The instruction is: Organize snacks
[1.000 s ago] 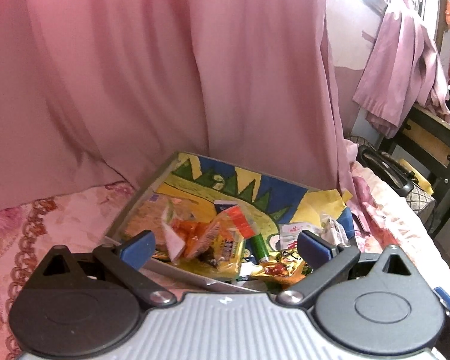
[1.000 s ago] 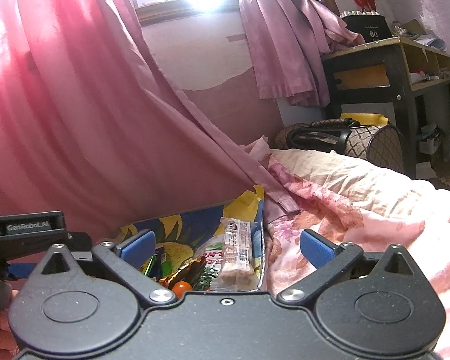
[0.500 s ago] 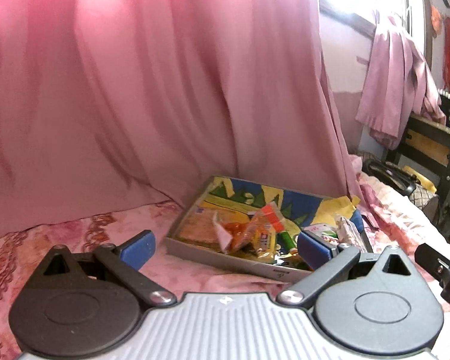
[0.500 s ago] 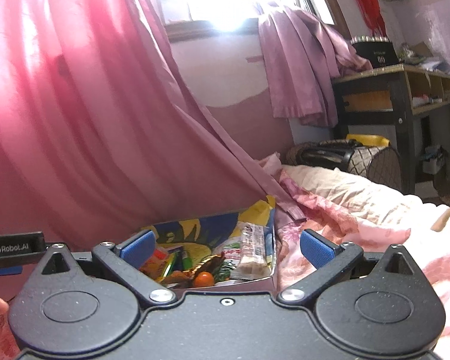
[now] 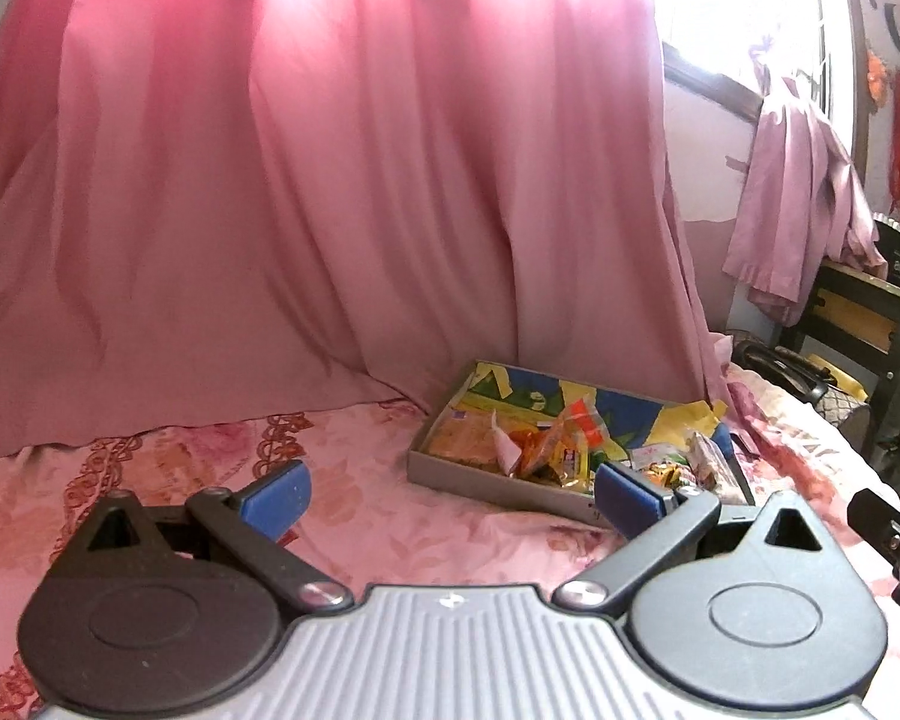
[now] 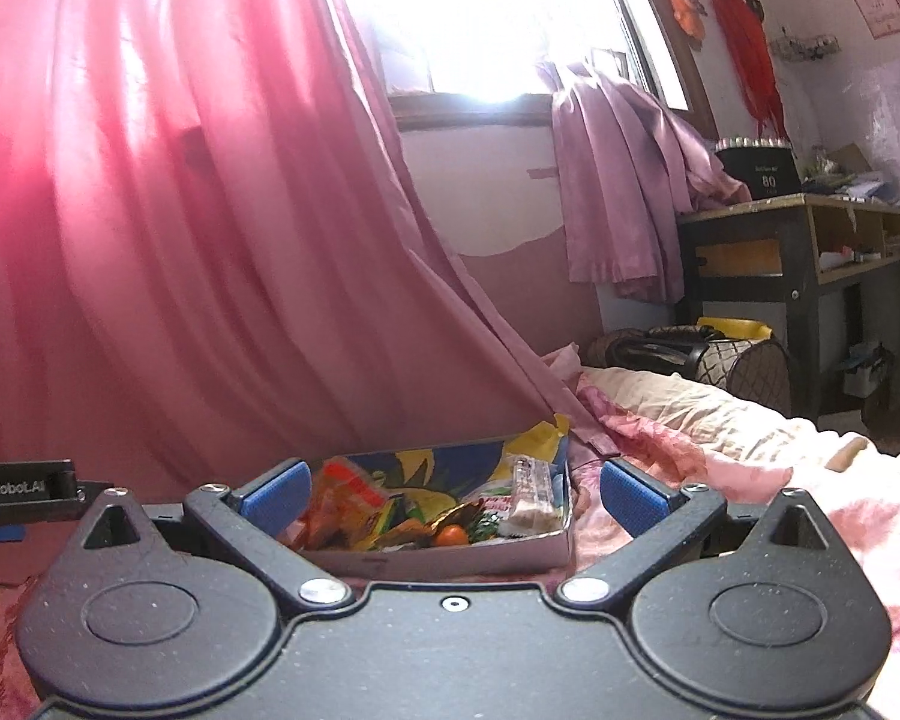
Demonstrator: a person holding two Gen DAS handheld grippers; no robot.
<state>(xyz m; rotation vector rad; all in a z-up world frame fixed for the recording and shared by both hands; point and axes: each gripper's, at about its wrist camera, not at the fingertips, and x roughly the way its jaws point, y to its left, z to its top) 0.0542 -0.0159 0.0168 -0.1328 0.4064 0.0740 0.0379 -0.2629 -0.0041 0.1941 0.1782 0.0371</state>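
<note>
Filling most of both views, a pink curtain (image 5: 330,210) is draped down onto a bed covered by a pink floral bedspread (image 5: 360,480). On that bedspread, just in front of the curtain's hem, a shallow grey cardboard box (image 5: 480,477) is set, lined with a blue, yellow and green print and heaped with wrapped snacks (image 5: 558,450). Further right, a dark desk (image 6: 798,240) and a hanging lilac garment (image 6: 618,180) are seen.

From the left gripper (image 5: 450,489), the box is found ahead and to the right, its long side angled away to the right, with its near corner just beyond the right-hand blue finger. From the right gripper (image 6: 453,492), the box (image 6: 450,558) is seen almost straight ahead, framed between the two blue fingers, with one corner pointed toward the camera. The right gripper is judged to be the nearer and better lined up.

Both pairs of fingers are spread wide apart, and nothing is held in either.

Inside the box, orange and yellow packets (image 6: 342,498) are piled on the left. A pale bar in clear wrap (image 6: 531,492) is laid along the right wall, its long axis running away from the fingers. A small round orange sweet or fruit (image 6: 450,535) is lodged at the near edge; which it is cannot be told. No snack is seen lying outside the box, so the sorting is judged to be largely done or confined to the box itself.
</note>
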